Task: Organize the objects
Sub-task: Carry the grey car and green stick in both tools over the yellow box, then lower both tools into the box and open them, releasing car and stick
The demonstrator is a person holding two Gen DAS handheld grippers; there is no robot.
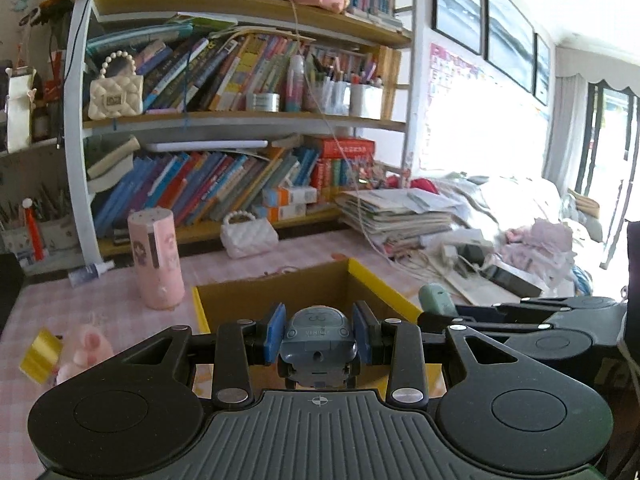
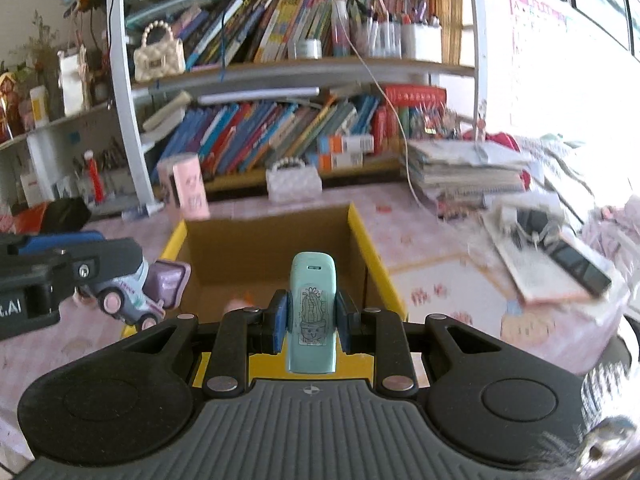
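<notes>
Blue pads on the left claw (image 1: 318, 338) are clenched on a small grey-blue toy car (image 1: 318, 330), pinching it by its sides with its nose toward the camera; from the right wrist view the same toy car (image 2: 132, 292) shows pale lilac bodywork and pink wheels, hanging at the left edge beside the box. The right claw (image 2: 311, 322) is clamped on a mint-green stapler (image 2: 311, 312) with a cactus sticker on top, held lengthways so it sticks out forward between the pads. Both claws hang side by side above an open cardboard box (image 2: 362, 236) with yellow rims, which sits on a worktop (image 1: 100, 304) covered in a pink checked cloth. Beyond the box stand a pink cylinder tin (image 1: 156, 258) and a small white quilted purse (image 1: 248, 234) with a bead handle. Near the worktop's left edge lie a roll of gold tape (image 1: 40, 354) and a pink plush toy (image 1: 86, 350), touching or nearly so. Crowded bookshelves (image 1: 240, 120) fill the wall behind, and a pile of papers (image 1: 396, 212) sits to the right.
</notes>
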